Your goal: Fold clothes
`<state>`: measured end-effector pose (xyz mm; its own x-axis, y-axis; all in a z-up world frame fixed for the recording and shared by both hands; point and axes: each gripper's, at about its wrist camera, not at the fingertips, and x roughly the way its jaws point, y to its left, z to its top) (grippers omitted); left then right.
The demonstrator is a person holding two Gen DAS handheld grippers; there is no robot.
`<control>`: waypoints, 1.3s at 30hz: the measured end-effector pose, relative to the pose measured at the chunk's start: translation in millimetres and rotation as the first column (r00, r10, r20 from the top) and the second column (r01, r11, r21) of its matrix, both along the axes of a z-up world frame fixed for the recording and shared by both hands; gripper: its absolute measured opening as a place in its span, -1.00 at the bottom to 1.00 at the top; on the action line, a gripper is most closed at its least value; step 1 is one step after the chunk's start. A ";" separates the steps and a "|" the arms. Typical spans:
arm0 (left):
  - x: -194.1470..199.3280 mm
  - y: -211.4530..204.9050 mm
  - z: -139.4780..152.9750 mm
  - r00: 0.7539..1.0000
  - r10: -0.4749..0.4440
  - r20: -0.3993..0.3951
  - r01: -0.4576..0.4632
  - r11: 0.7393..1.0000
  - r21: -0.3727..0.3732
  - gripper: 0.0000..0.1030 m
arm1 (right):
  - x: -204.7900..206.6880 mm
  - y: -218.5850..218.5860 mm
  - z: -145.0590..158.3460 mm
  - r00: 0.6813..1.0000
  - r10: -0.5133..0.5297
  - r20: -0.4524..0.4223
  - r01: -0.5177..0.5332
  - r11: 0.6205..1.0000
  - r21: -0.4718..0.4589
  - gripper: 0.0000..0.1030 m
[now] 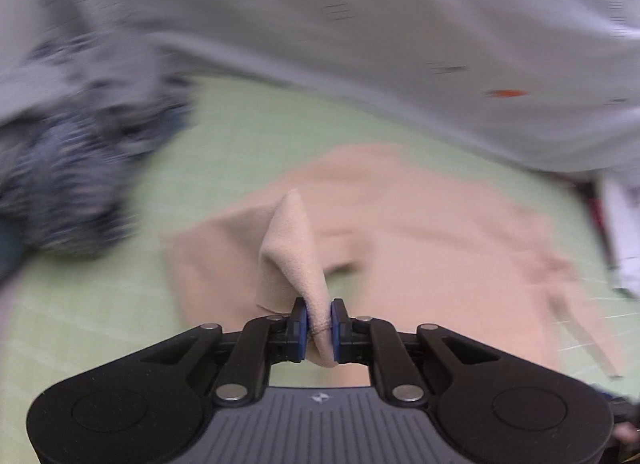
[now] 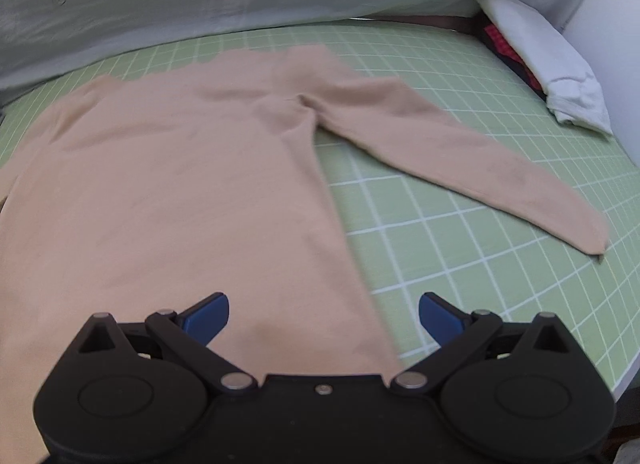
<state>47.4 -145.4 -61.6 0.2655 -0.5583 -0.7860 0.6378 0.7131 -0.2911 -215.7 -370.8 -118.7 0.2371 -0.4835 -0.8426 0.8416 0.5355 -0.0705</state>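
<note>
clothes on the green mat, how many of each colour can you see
beige: 1, the beige top, a fold pinched in the left gripper
white: 1, the folded white garment
blue striped: 1, the crumpled striped garment
total: 3

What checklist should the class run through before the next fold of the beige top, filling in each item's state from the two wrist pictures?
1. Left gripper has a firm pinch on the beige top: ok, shut on a raised fold of cloth.
2. Right gripper is ready to grasp: ok, open above the top's lower edge, holding nothing.
3. Sleeve is laid out flat: ok, stretched across the green mat.
4. Body of the top is smooth: ok in the right wrist view, only slight creases.
5. Striped clothes pile is apart from the top: ok, mat shows between them.
6. White folded cloth is away from the sleeve: ok.
</note>
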 end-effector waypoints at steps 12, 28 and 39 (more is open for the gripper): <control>-6.1 15.9 -13.1 0.981 0.192 -0.007 -0.188 0.966 0.180 0.80 | 58.2 -3.3 33.8 0.981 0.157 0.113 -0.157 0.988 -0.004 0.98; 33.0 33.4 -41.2 0.979 0.199 -0.036 -0.189 0.965 0.183 0.93 | 152.1 43.4 -13.4 0.892 0.412 0.185 -0.436 0.892 0.119 0.55; 43.5 1.2 -54.7 0.988 0.135 -0.073 -0.118 0.973 0.198 0.93 | 151.6 46.7 -12.3 0.820 0.548 0.167 -0.565 0.822 0.077 -0.98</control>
<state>90.9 -144.2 -116.3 0.2513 -0.3608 -0.8981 0.5173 0.8343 -0.1904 -64.1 -324.2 -131.0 0.5480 -0.1348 -0.8255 0.3939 0.9122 0.1126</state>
